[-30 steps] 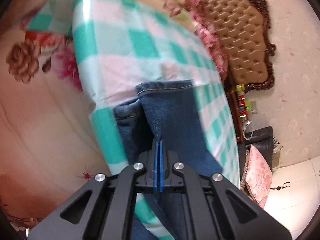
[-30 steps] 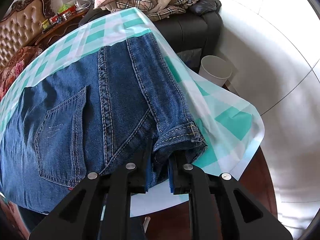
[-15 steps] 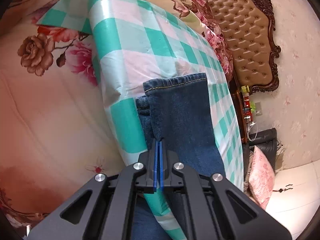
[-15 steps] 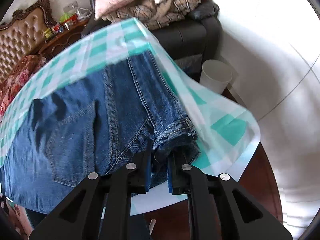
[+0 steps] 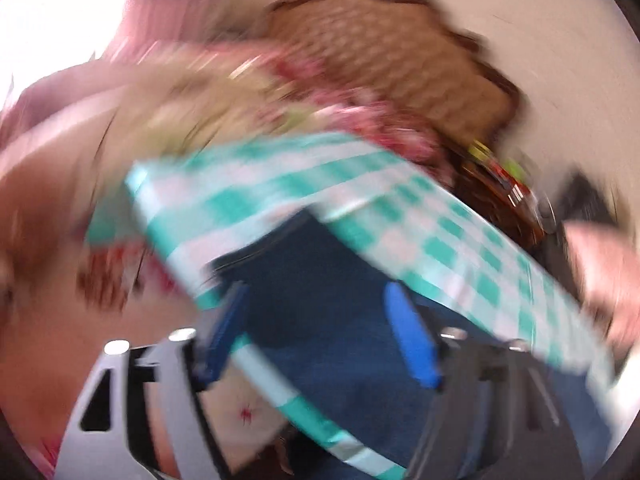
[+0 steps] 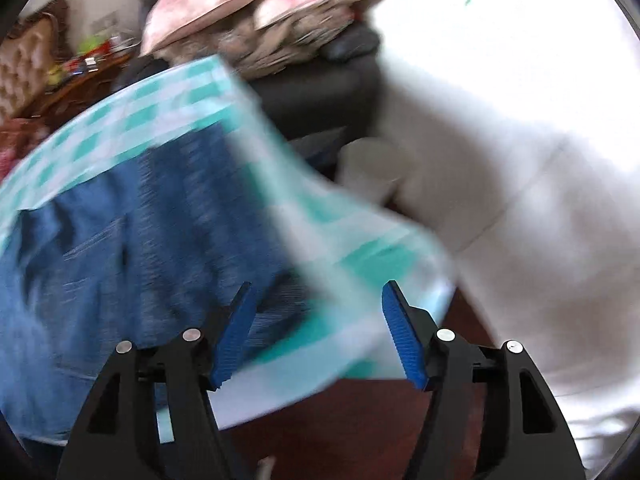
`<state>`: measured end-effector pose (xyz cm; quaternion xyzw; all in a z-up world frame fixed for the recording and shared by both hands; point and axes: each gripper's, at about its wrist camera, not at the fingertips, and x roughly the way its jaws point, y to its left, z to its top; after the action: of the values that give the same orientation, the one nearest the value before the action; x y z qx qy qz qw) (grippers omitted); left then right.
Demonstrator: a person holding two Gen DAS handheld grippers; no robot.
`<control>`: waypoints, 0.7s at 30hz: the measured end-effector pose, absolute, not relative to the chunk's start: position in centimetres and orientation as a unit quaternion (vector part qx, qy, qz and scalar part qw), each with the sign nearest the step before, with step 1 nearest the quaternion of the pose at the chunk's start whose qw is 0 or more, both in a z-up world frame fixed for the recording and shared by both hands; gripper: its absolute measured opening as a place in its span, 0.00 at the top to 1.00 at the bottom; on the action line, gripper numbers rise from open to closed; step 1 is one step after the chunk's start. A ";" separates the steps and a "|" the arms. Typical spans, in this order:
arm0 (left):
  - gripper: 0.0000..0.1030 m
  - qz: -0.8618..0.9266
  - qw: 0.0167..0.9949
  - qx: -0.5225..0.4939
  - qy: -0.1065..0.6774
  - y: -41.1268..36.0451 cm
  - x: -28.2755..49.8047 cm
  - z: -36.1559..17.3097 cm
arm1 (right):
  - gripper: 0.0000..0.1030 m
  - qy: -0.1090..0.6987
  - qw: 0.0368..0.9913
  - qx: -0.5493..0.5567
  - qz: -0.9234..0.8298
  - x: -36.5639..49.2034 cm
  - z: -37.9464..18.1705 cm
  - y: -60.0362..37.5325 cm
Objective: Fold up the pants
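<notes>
On the green-checked tablecloth (image 6: pixel 120 128) lie the jeans (image 6: pixel 120 240), doubled flat; my left gripper (image 5: pixel 316 332) and right gripper (image 6: pixel 316 332) are both opening, jaws spread, nothing pinched, denim just ahead of them; looks like release after a fold; next I'd regrip an end for another fold; frames blurred.

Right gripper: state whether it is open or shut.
Opening: the right gripper has its blue fingers spread wide, off the jeans.
</notes>
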<state>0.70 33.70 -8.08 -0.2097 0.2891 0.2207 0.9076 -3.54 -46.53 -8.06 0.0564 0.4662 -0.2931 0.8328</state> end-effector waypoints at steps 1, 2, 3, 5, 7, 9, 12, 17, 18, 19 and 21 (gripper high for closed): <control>0.22 0.201 0.920 -0.164 0.294 31.1 1.7 -7.6 | 0.38 0.453 0.835 0.044 -0.308 -3.9 -7.4 -46.5; 0.22 0.183 0.926 -0.137 0.300 29.2 2.8 -7.3 | 0.37 0.439 0.842 0.031 -0.312 -4.0 -6.6 -46.4; 0.22 0.140 0.933 -0.096 0.316 25.6 4.4 -7.2 | 0.36 0.424 0.856 0.016 -0.296 -3.7 -5.6 -45.8; 0.22 0.077 0.938 -0.065 0.333 20.4 6.7 -7.2 | 0.26 0.405 0.878 0.003 -0.255 -2.5 -4.4 -44.4; 0.23 -0.014 0.939 -0.039 0.343 13.6 9.2 -7.3 | 0.23 0.385 0.905 -0.015 -0.181 0.1 -3.7 -41.5; 0.32 -0.088 0.936 -0.013 0.340 7.3 10.8 -7.6 | 0.19 0.382 0.915 -0.035 -0.121 3.0 -4.1 -38.5; 0.35 -0.188 0.921 0.019 0.340 -1.8 12.8 -8.1 | 0.19 0.387 0.917 -0.074 -0.068 8.0 -6.3 -34.5; 0.23 -0.273 0.887 0.058 0.369 -11.5 15.0 -10.7 | 0.19 0.412 0.904 -0.085 -0.077 12.6 -10.6 -33.3; 0.20 -0.282 0.878 0.059 0.382 -13.2 15.4 -11.3 | 0.19 0.422 0.898 -0.087 -0.092 13.2 -11.7 -33.7; 0.13 -0.277 0.874 0.070 0.392 -14.2 15.6 -11.7 | 0.18 0.431 0.893 -0.084 -0.100 13.5 -12.6 -33.8; 0.05 -0.268 0.873 0.088 0.397 -16.1 15.7 -12.1 | 0.18 0.422 0.897 -0.079 -0.100 13.3 -13.2 -33.9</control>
<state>15.74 -16.14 -12.11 0.0876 0.3969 -0.2681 0.8735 13.27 -33.95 -13.17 -0.0789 0.4224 -0.0999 0.8974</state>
